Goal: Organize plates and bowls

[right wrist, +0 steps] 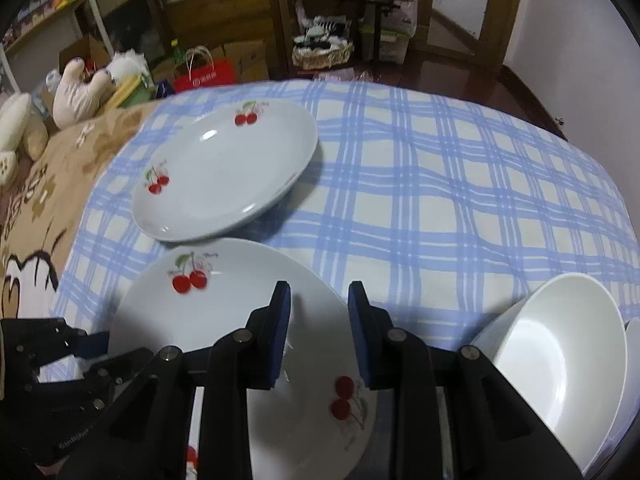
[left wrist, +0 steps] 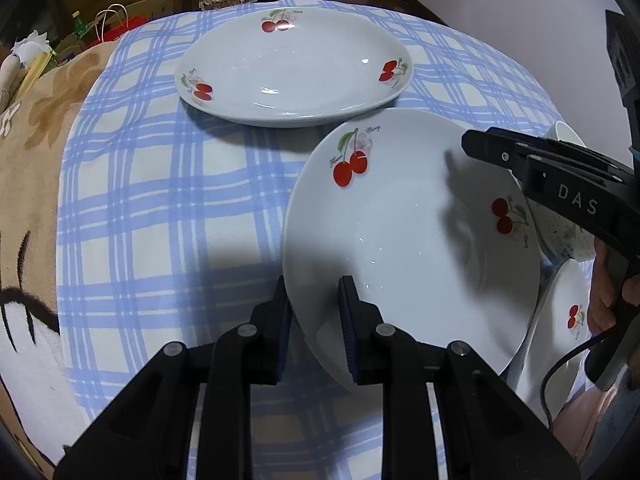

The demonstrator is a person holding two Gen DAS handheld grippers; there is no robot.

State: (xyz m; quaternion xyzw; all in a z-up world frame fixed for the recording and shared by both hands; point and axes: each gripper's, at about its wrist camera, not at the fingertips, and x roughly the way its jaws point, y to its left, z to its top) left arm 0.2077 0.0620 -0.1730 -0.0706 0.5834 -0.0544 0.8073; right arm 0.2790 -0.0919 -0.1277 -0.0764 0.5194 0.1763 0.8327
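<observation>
A white cherry plate (left wrist: 400, 240) (right wrist: 224, 312) is tilted up off the blue plaid cloth (left wrist: 160, 200). My left gripper (left wrist: 314, 316) is shut on its near left rim, one pad inside the plate and one under it. The same gripper shows low at the left in the right wrist view (right wrist: 100, 344). My right gripper (right wrist: 318, 328) straddles the plate's right rim, its pads standing a little apart from it, open. From the left wrist view it (left wrist: 472, 144) reaches in over that rim. A second cherry plate (left wrist: 292, 68) (right wrist: 224, 172) lies flat farther back.
A plain white bowl (right wrist: 560, 360) leans at the right on another white dish (right wrist: 634, 360). A small cherry dish (left wrist: 560, 320) sits under the held plate's right side. A beige blanket (left wrist: 36, 140) lies left of the cloth. A hand (left wrist: 604, 300) holds the right gripper.
</observation>
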